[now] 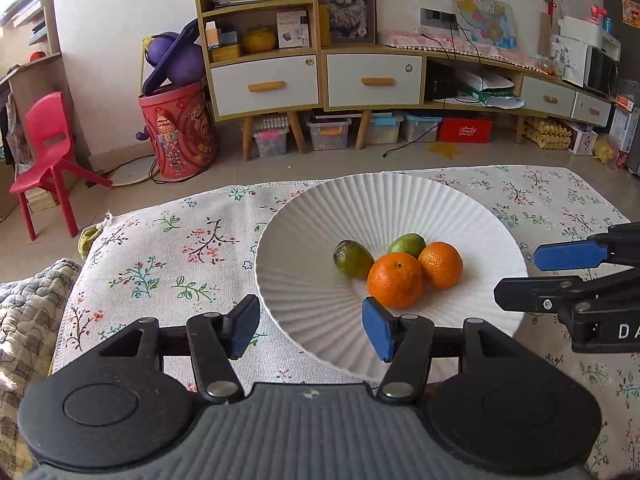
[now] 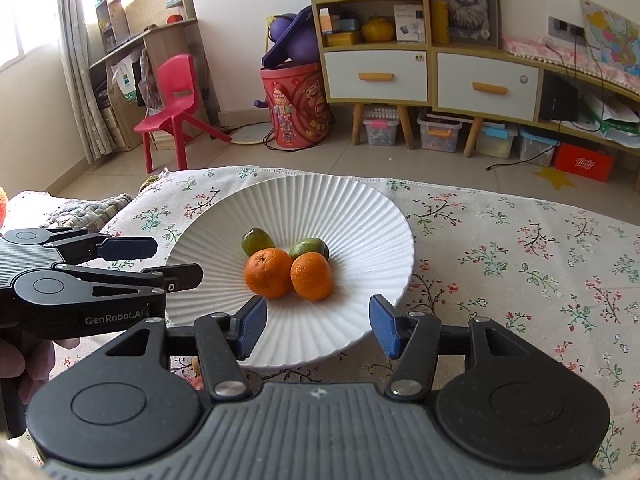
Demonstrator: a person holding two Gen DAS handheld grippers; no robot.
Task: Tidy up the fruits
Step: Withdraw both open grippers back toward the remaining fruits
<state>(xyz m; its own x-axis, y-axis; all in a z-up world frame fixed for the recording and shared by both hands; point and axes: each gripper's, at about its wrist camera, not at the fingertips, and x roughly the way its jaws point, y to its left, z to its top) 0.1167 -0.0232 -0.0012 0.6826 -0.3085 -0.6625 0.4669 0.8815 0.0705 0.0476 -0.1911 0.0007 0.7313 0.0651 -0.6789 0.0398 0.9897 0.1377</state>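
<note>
Lying beyond both spread hand-held grippers: fruits.

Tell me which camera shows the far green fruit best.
The left wrist view: the far green fruit rises clear above the oranges. In the right wrist view it is partly hidden behind an orange.

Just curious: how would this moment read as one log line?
left tool open | right tool open | four fruits on white plate | nothing held

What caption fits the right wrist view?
Open right gripper faces a plate holding two oranges and two green fruits.
</note>
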